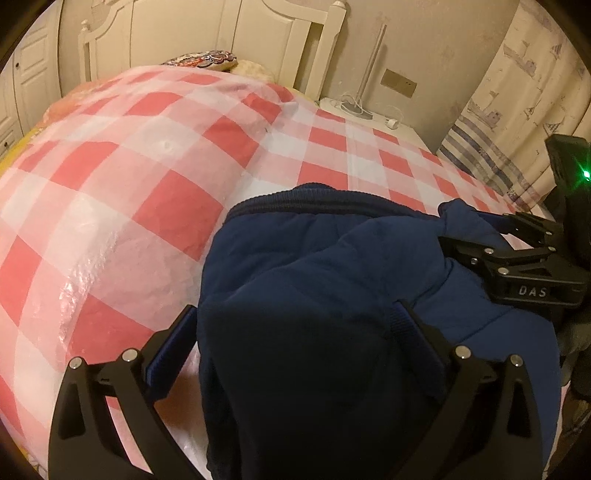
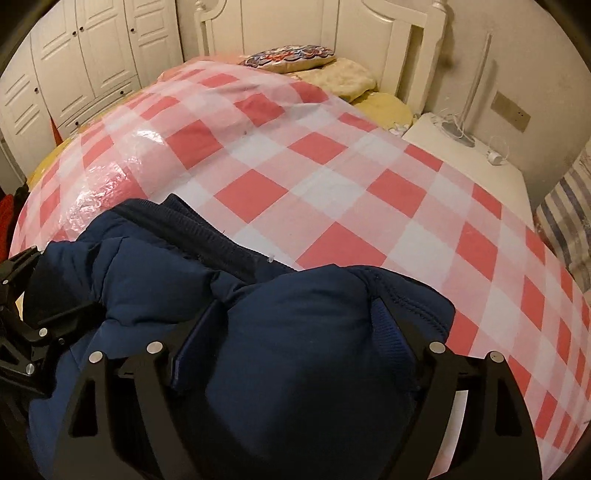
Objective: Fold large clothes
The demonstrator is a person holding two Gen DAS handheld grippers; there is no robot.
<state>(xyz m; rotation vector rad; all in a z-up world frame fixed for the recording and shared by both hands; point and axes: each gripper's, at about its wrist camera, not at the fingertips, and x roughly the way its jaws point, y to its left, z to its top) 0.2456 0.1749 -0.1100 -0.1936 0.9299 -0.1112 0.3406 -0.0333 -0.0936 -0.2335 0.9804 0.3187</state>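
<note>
Your left gripper [image 1: 295, 328] stands with its fingers spread wide, a thick fold of the navy padded jacket [image 1: 332, 295] bulging between them; whether the pads press on it cannot be told. Your right gripper [image 2: 295, 325] likewise has its fingers apart astride a bunched fold of the same jacket, contact unclear. The jacket lies crumpled at the near edge of the bed, on the pink-and-white checked plastic cover [image 2: 332, 177]. Beyond it lie a patterned pillow [image 2: 291, 55] and the white headboard [image 2: 369, 26], with a nightstand [image 2: 461, 155] beside.
</note>
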